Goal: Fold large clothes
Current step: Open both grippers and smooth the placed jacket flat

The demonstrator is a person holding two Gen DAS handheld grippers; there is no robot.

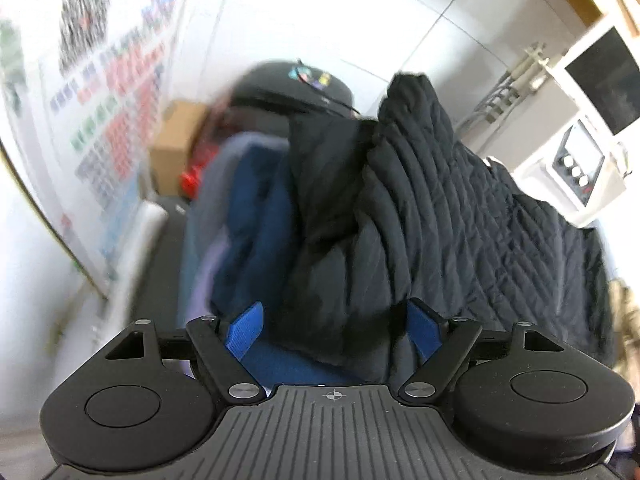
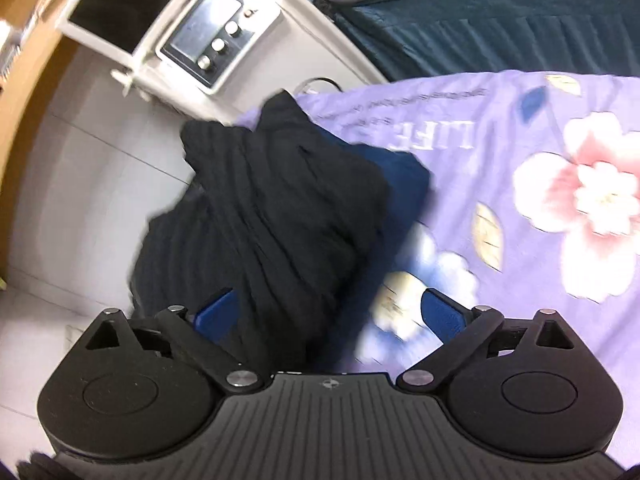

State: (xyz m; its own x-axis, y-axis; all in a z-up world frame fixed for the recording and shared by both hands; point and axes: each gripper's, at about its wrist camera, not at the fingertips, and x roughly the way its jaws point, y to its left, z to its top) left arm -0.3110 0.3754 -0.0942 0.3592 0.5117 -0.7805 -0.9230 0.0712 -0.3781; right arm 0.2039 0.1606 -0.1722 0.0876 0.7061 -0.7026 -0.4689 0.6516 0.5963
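Observation:
A large black quilted jacket (image 1: 460, 208) with a blue lining (image 1: 256, 216) hangs bunched in front of my left gripper (image 1: 336, 328). The blue fingers (image 1: 246, 326) stand wide apart with jacket cloth lying between them. In the right wrist view the same jacket (image 2: 272, 216) lies in a heap at the edge of a purple flowered bedsheet (image 2: 520, 184). My right gripper (image 2: 328, 316) is also wide open, with a fold of the jacket between its blue fingers (image 2: 442, 312). Neither gripper pinches the cloth.
A white appliance with knobs (image 2: 216, 36) stands on the tiled floor beside the bed. A cardboard box (image 1: 176, 148) and a black bag (image 1: 296, 84) sit by a wall with a poster (image 1: 108, 120). A dark blue quilt (image 2: 500, 24) lies at the far end.

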